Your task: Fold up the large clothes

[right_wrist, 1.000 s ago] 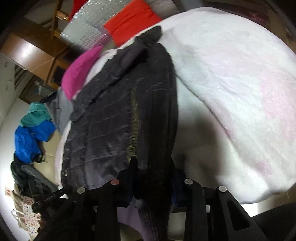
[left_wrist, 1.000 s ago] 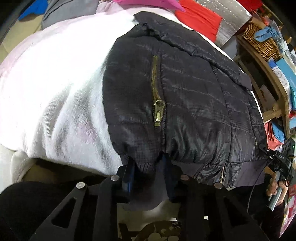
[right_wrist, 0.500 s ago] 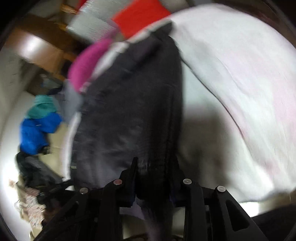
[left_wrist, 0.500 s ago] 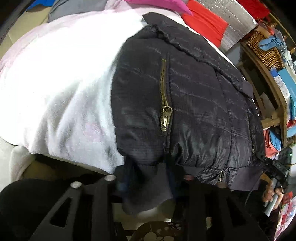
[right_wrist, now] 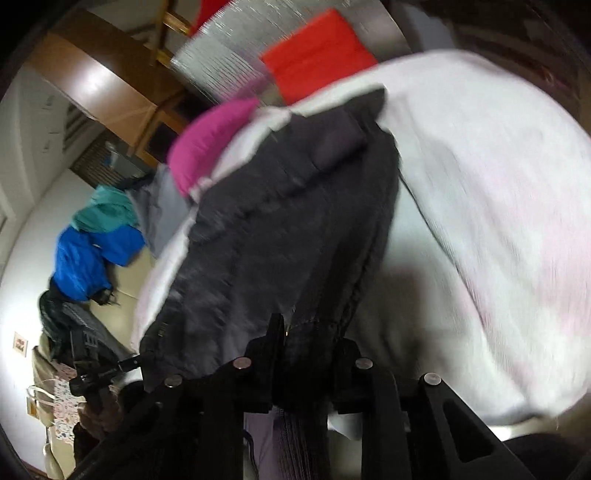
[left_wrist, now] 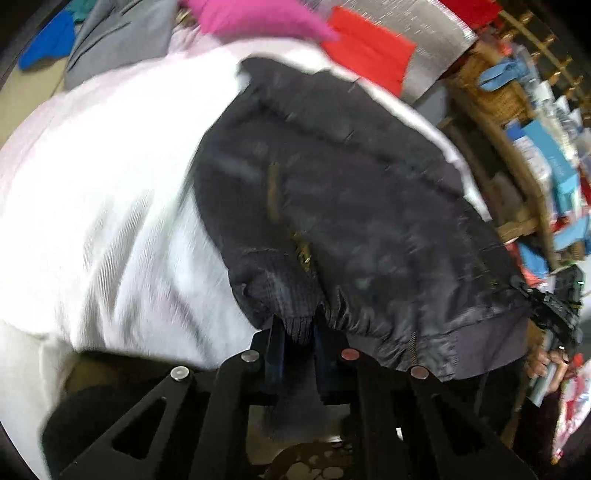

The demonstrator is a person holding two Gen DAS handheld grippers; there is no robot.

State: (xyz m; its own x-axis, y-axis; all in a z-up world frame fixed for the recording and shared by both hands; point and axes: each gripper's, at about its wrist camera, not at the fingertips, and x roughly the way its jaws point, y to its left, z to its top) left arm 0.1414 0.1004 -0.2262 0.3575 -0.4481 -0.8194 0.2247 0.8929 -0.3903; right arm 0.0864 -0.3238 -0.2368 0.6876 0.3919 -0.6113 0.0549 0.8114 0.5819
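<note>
We see a black quilted jacket (left_wrist: 362,206) spread across a white fleece blanket (left_wrist: 110,192), filling the centre and right of the left wrist view and running from the lower centre to the upper centre of the right wrist view (right_wrist: 280,236). At the bottom centre of the left wrist view our left gripper (left_wrist: 298,332) is clamped on the ribbed hem at the jacket's near corner, its jaws having just closed in on that fabric, which bunches between the blue pads. A brass zipper (left_wrist: 275,192) runs up the jacket above that grip. Our right gripper (right_wrist: 310,332) at the bottom centre of its own view is likewise clamped on the jacket's dark hem, the cloth gathered between its fingers after the jaws drew closer together. Both views are smeared by motion blur. Beyond the jacket, at the upper edge, lie a magenta garment (left_wrist: 255,18), a red cloth (left_wrist: 369,51) and a silver quilted sheet (left_wrist: 417,22). A wicker basket (left_wrist: 495,99) sits on wooden shelves at the upper right of the left wrist view, and blue clothing (right_wrist: 92,258) lies at the left of the right wrist view.
</note>
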